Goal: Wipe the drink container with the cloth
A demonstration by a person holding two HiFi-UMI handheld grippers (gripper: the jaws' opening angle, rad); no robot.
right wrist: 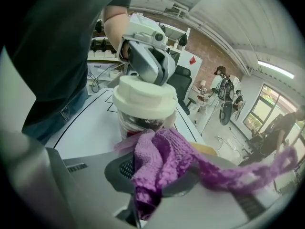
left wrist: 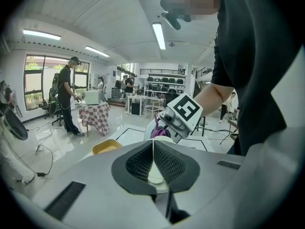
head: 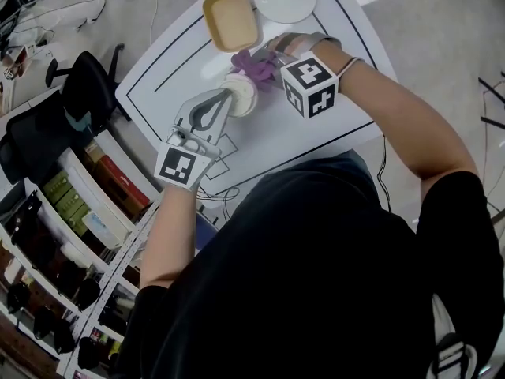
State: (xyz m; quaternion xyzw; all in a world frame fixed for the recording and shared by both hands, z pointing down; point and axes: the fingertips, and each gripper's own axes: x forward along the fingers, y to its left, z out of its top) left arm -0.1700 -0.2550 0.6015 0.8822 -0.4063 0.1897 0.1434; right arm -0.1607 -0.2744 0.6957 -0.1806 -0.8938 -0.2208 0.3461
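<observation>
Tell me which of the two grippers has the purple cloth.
The right gripper: its jaws are clamped on the purple cloth. The left gripper, jaws shut, sits at the drink container's lid with no cloth.

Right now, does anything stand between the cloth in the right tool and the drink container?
Nothing visible does. The right tool is shut on the purple cloth, which appears to lie against the drink container just below its white lid. The left tool, shut, sits on the lid from above, clear of that side.
</observation>
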